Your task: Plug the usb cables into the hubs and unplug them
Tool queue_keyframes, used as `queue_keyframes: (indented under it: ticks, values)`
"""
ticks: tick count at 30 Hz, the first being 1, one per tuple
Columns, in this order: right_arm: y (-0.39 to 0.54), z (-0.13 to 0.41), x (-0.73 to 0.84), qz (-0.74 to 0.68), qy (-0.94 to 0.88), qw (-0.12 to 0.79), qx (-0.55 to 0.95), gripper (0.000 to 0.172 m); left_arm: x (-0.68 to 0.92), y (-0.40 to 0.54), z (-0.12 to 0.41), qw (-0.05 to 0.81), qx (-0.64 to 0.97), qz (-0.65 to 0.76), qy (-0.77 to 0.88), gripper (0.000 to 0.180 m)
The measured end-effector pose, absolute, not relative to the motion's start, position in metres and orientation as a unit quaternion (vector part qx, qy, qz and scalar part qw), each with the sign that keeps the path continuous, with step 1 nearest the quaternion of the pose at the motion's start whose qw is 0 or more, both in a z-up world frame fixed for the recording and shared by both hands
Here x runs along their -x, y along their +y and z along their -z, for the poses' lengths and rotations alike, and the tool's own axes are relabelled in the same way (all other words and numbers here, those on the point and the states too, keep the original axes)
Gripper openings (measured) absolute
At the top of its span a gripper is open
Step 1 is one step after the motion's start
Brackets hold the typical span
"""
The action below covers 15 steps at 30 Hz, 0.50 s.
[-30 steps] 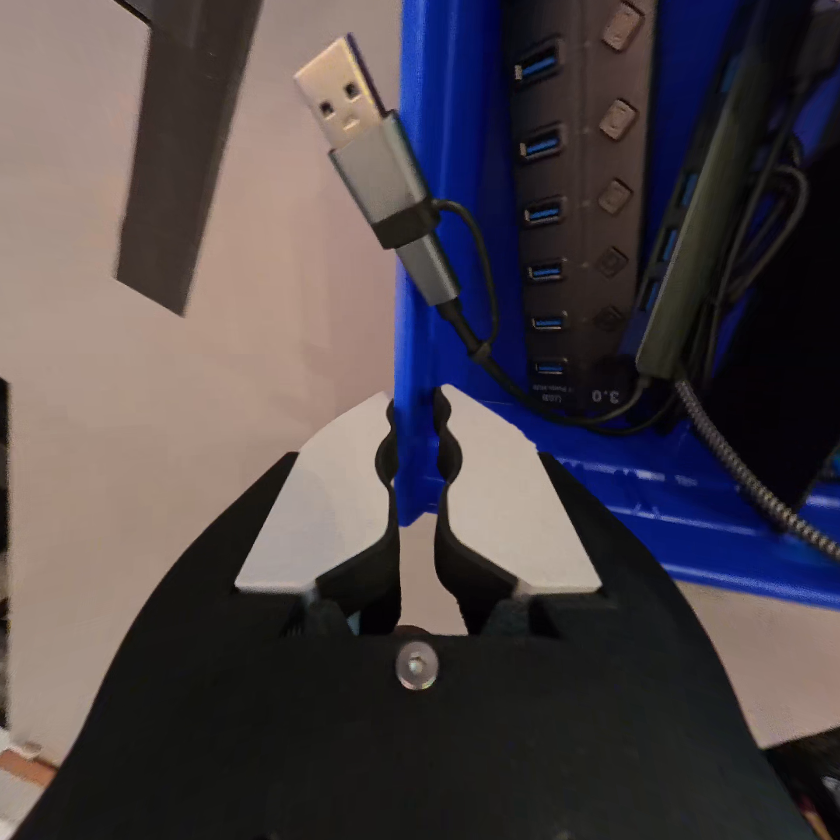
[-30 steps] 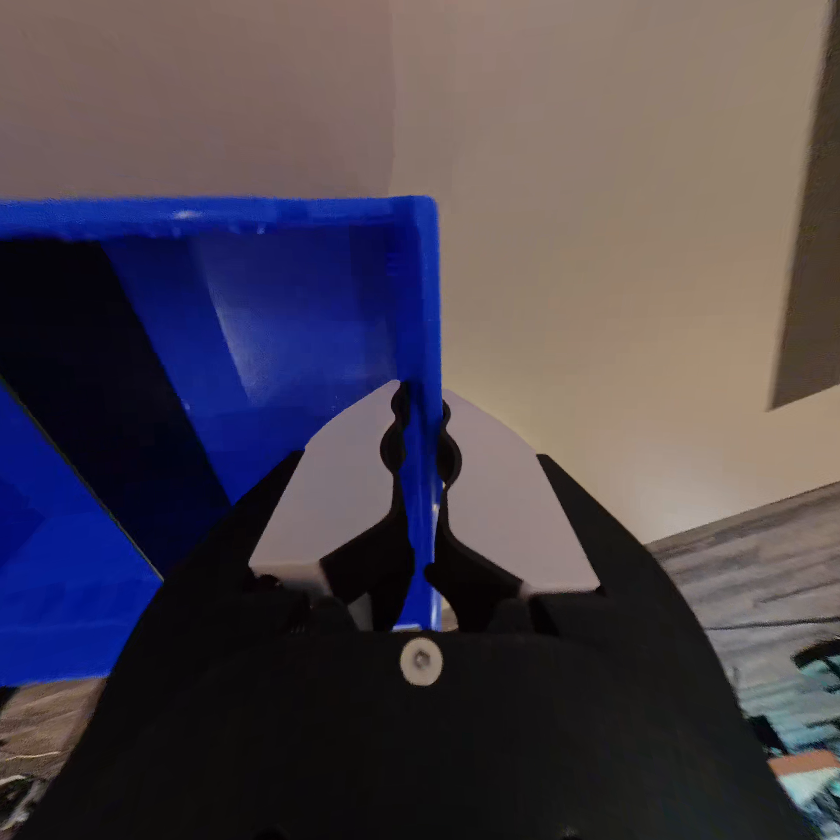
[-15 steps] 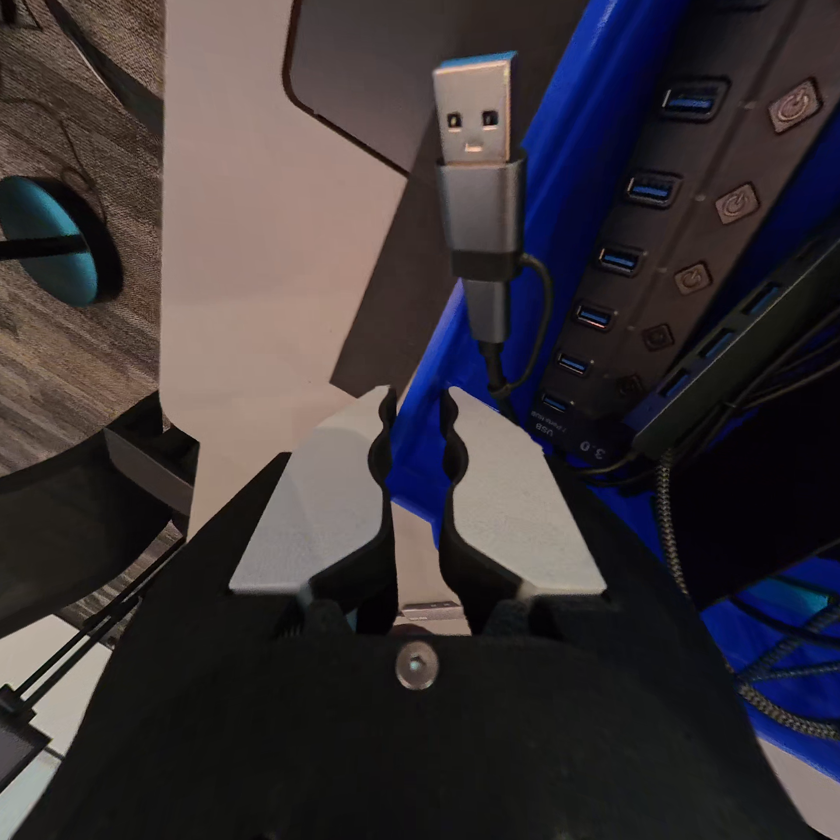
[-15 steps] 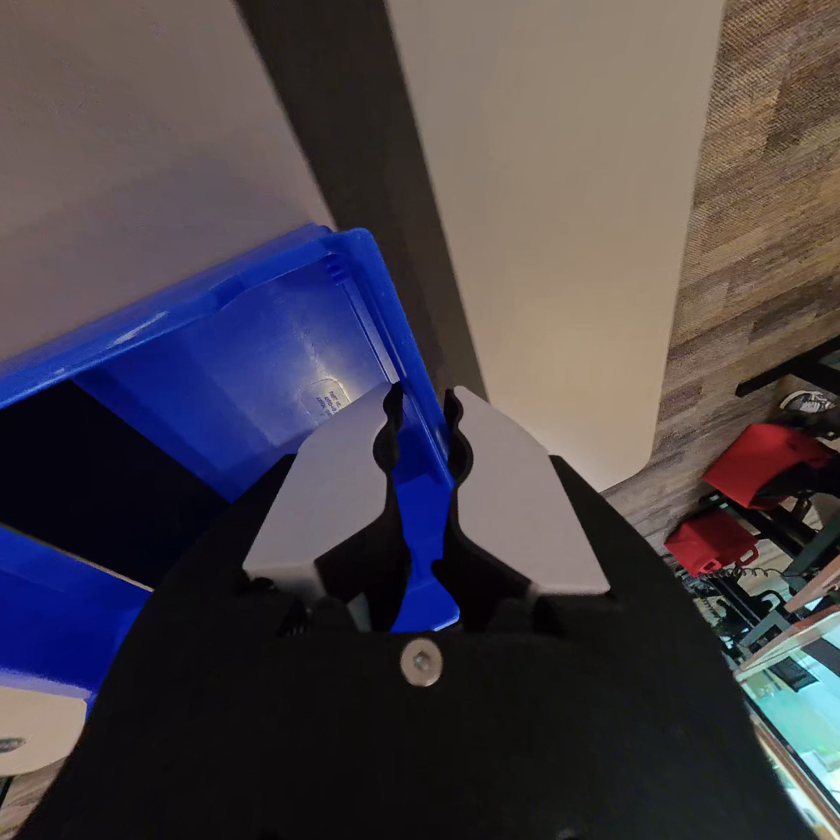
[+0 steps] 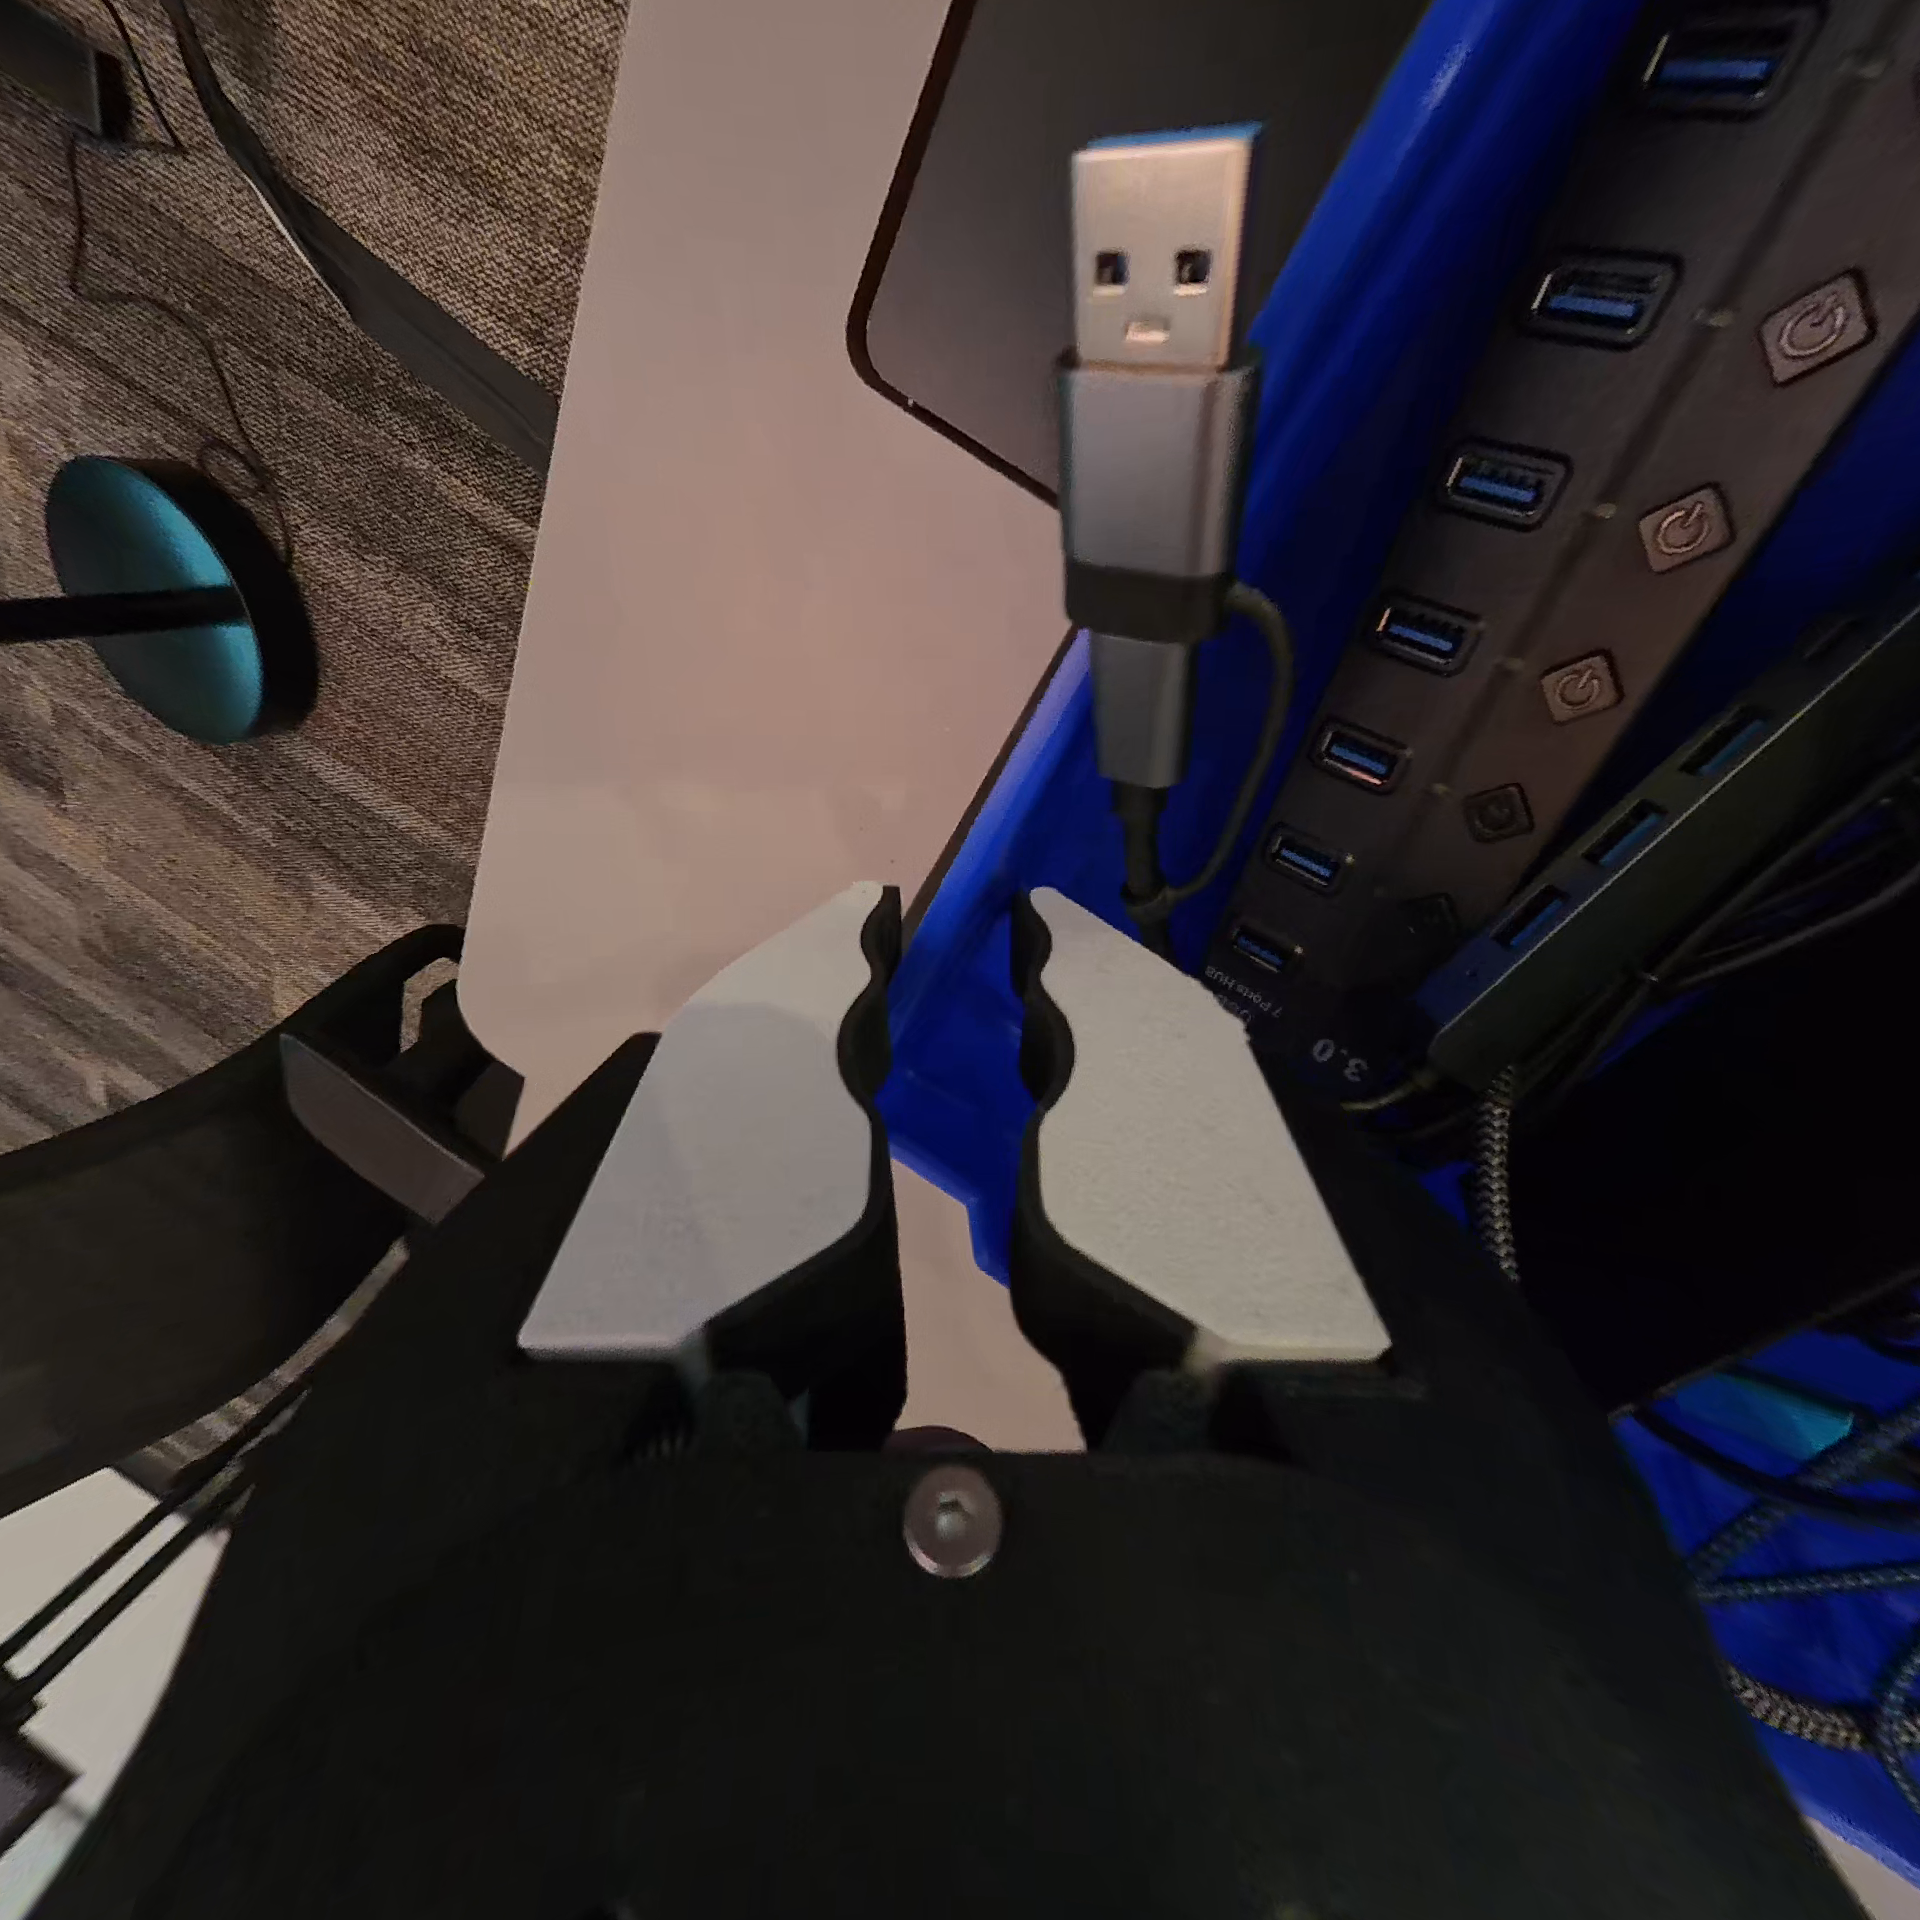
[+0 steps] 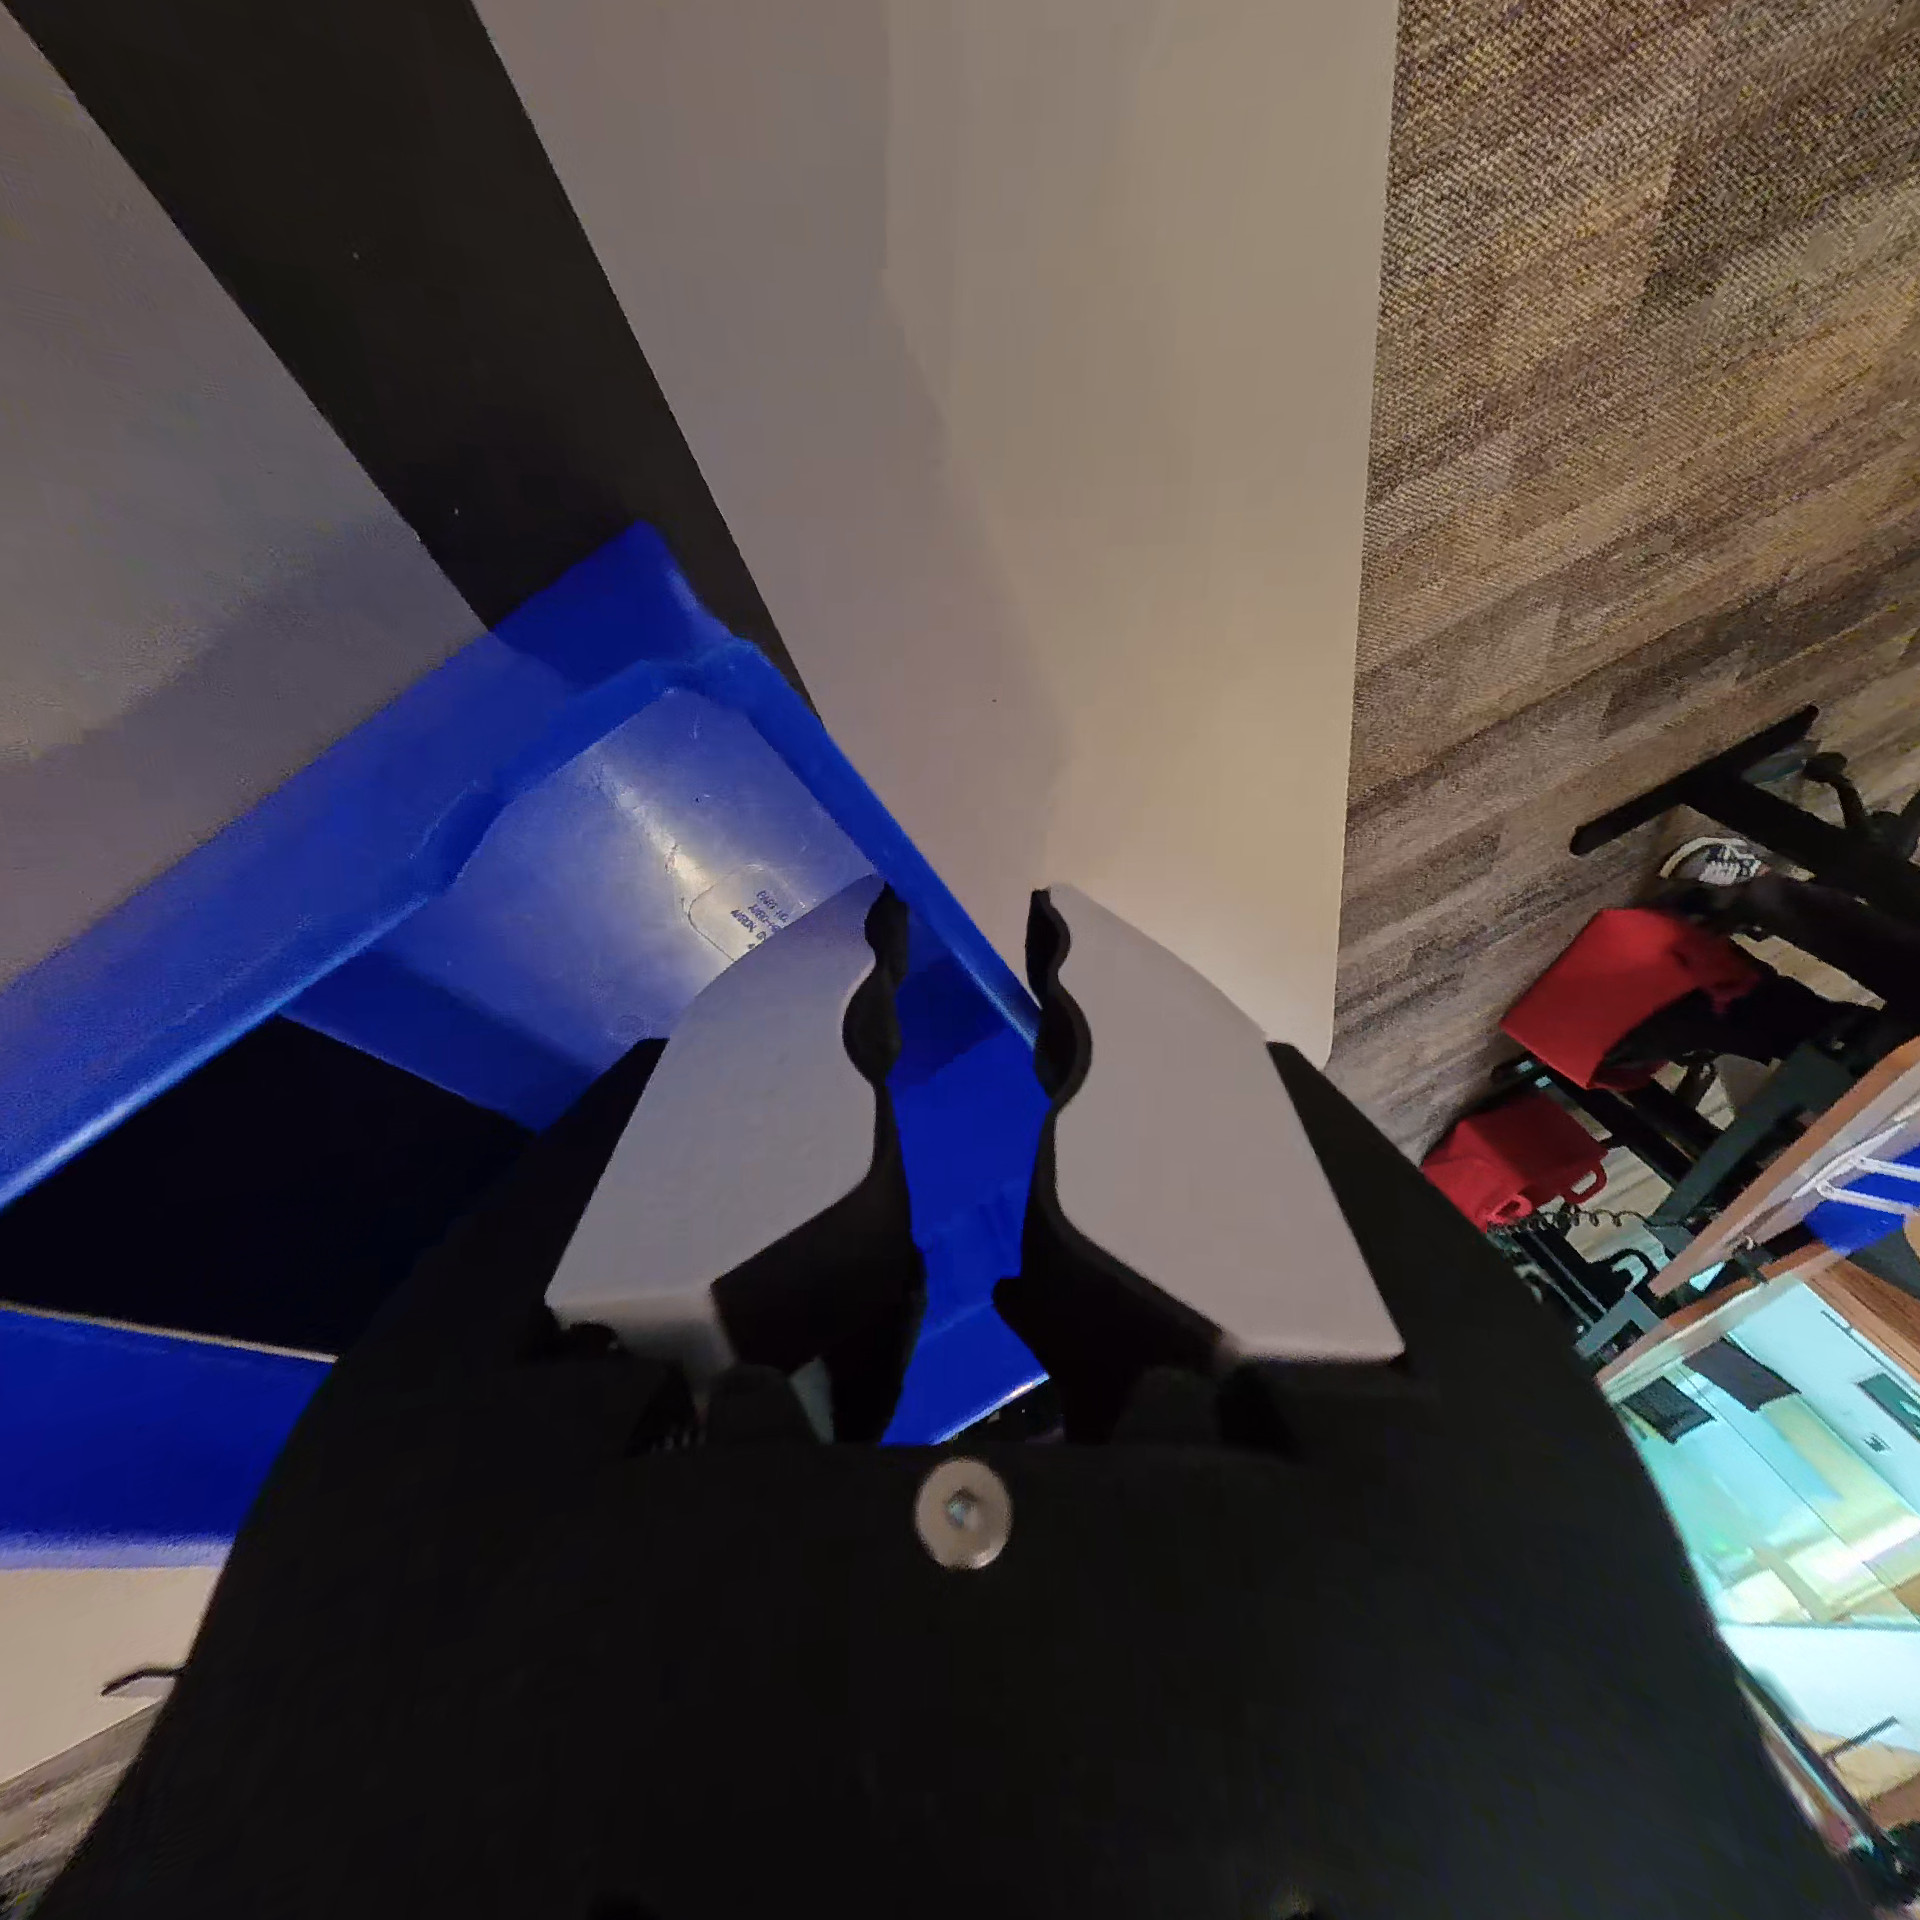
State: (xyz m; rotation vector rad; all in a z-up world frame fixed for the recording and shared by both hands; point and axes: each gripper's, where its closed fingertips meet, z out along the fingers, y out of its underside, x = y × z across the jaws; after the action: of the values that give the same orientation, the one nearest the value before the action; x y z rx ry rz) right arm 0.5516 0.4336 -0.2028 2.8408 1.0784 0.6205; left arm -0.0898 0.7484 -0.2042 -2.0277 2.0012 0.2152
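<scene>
just beyond the left gripper point(image 5: 951, 925), whose fingers stand apart and bare, the usb plug point(image 5: 1153, 436) stands upright over the blue bin point(image 5: 1039, 790) rim.

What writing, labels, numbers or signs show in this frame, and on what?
No wording copied; only where it stands.
Black hub: pale print at its near end, upside down.
Hub buttons: one round symbol each.
Blue bin: small moulded text patch on an inner wall, too small to read.
USB plug: none.
</scene>
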Motion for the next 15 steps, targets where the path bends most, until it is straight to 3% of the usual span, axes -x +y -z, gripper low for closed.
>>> queue_keyframes:
  ticks: [2,4,5,11,15]
  values:
    - [0.435,0.203,-0.551,-0.209,0.331,0.008,-0.920,0.027,0.094,0.746,0.202,0.143,0.720,-0.062,0.676,0.032]
    - [0.437,0.196,-0.546,-0.208,0.299,-0.037,-0.930,0.051,0.102,0.747,0.189,0.165,0.741,-0.053,0.649,0.068]
    - [0.437,0.186,-0.541,-0.208,0.288,-0.067,-0.932,0.056,0.106,0.743,0.179,0.178,0.748,-0.039,0.638,0.075]
    - [0.391,0.107,-0.493,-0.266,0.273,-0.203,-0.902,0.062,0.130,0.691,0.088,0.330,0.754,0.036,0.567,0.080]
    - [0.339,0.087,-0.417,-0.232,0.293,-0.283,-0.883,0.061,0.105,0.585,0.046,0.408,0.696,0.146,0.573,0.079]
